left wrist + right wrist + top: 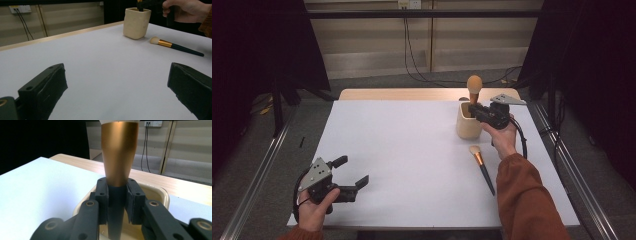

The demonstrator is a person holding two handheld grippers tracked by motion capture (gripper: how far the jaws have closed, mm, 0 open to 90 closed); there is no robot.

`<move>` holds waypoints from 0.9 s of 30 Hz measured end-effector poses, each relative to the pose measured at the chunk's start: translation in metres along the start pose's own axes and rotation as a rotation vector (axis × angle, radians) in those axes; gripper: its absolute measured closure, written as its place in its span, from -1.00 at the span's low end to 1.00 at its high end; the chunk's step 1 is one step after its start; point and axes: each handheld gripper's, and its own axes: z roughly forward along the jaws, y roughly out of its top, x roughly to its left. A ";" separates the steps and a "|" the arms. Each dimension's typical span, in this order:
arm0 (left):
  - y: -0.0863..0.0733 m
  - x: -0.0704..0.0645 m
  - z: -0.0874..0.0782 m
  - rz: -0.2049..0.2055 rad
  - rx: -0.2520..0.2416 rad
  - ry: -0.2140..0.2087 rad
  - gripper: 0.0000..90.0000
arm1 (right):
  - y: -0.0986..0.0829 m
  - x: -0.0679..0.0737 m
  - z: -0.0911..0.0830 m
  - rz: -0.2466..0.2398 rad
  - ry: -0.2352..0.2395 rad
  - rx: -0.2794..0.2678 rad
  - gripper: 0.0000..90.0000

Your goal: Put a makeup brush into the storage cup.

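- High view: two brushes. One upright (474, 87) in the cup (467, 129), bristle head above the rim; one flat (482, 168) on the table, just beside the cup, head toward it.
- One cream cup, square-sided, at the far right of the white table (412, 160).
- Two grippers. Right gripper (475, 111) above the cup, jaws clamped on the upright brush's dark handle just under the gold ferrule (119, 155).
- Left gripper (352, 175) at the near left corner, jaws spread wide, gripping nothing, well apart from the cup.
- White tabletop with a wooden strip along the far edge.
- Grey floor, black curtains on both sides, beige wall with cables and a socket behind.
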 end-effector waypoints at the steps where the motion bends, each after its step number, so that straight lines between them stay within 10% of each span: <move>1: 0.000 0.000 0.000 0.001 0.001 0.000 -0.96 | -0.001 0.001 0.001 -0.011 0.002 0.009 0.66; 12: 0.000 -0.001 0.001 0.016 0.007 -0.005 -0.96 | -0.006 -0.001 0.000 0.006 -0.003 0.024 0.38; 27: -0.001 0.002 0.001 0.000 0.007 0.007 -0.95 | -0.005 0.005 -0.014 0.027 -0.026 -0.026 -0.72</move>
